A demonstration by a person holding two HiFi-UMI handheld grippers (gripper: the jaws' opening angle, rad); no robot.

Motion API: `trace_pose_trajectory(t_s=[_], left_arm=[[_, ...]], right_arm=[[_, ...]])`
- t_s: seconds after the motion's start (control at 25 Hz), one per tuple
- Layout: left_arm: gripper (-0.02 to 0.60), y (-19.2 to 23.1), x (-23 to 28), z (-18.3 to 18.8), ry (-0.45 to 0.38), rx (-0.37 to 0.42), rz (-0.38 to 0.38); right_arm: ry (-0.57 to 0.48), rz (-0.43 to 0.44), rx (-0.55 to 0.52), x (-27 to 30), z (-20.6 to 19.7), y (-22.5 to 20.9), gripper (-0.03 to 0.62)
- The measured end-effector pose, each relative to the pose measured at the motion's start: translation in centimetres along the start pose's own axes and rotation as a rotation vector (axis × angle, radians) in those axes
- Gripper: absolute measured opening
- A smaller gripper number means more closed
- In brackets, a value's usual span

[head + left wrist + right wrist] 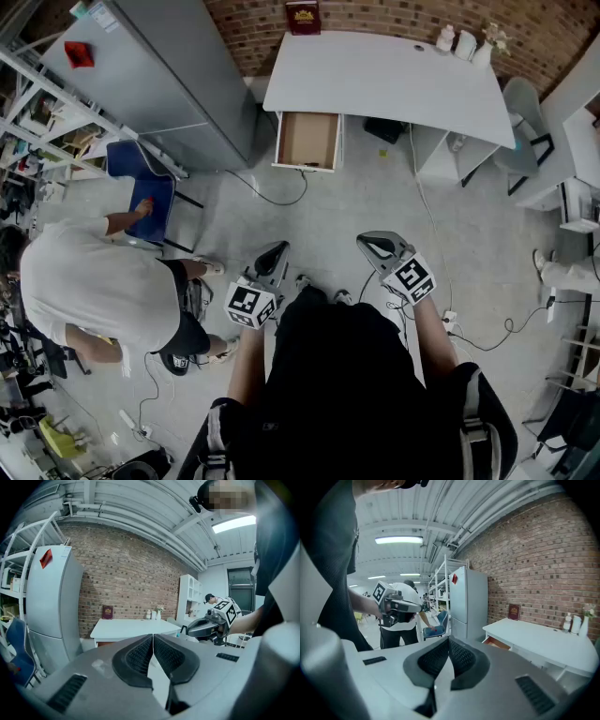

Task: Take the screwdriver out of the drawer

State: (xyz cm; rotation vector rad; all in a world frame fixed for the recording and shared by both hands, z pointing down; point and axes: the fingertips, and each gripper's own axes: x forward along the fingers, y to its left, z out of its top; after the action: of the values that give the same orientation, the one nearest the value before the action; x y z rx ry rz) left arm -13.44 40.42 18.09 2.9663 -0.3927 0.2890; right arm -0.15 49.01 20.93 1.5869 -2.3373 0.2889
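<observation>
**Figure. Stage of the task: retrieval not yet begun.**

The concrete floor (469, 253) fills most of the head view. A grey refrigerator (159, 66) stands at the upper left, and a white desk (384, 80) sits against the brick wall at the top.

A bystander in a white shirt (94, 291) bends over a blue chair (150, 202) at the left and takes no part in the task.

Under the desk's left end, 1 drawer (307, 141) already stands pulled out, showing a brown interior. Opening it therefore appears to be done. The screwdriver cannot be made out in any of the 3 views. It is presumably inside the drawer, but at this range the contents are too small to tell.

The 2 grippers are held low in front of the wearer, well apart from the desk, with open floor between them and the drawer.

- **Left gripper** (275, 251): in its own view the jaws meet tip to tip, with nothing between them.
- **Right gripper** (375, 244): its jaws are likewise pressed together and empty.

By this reading, nearly the whole task remains:

1. Walk up to the desk.
2. Part the jaws of 1 gripper.
3. Reach into the drawer.
4. Close on the screwdriver.
5. Lift it clear.

A red book (302, 17) and small white bottles (459, 42) on the desktop are not part of the task.
</observation>
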Motion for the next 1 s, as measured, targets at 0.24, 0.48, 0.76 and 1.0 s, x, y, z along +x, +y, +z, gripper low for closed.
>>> trace_pose_trajectory(t_s=[0.24, 0.48, 0.76, 1.0], left_arm=[[0.018, -0.3, 0.5, 0.1, -0.002, 0.000, 0.002], [0.018, -0.1, 1.0, 0.2, -0.006, 0.002, 0.005], [0.018, 0.8, 1.2, 0.0, -0.001, -0.014, 0.022], [0.018, 3.6, 2.8, -0.9, 0.013, -0.051, 0.022]], right_arm=[[0.005, 0.002, 0.005, -0.1, -0.3, -0.3, 0.055], [-0.007, 0.011, 0.003, 0.4, 0.0, -0.6, 0.055], [0.008, 0.019, 0.009, 1.4, -0.4, -1.3, 0.055], [0.042, 0.040, 0.031, 4.2, -0.8, -2.5, 0.055]])
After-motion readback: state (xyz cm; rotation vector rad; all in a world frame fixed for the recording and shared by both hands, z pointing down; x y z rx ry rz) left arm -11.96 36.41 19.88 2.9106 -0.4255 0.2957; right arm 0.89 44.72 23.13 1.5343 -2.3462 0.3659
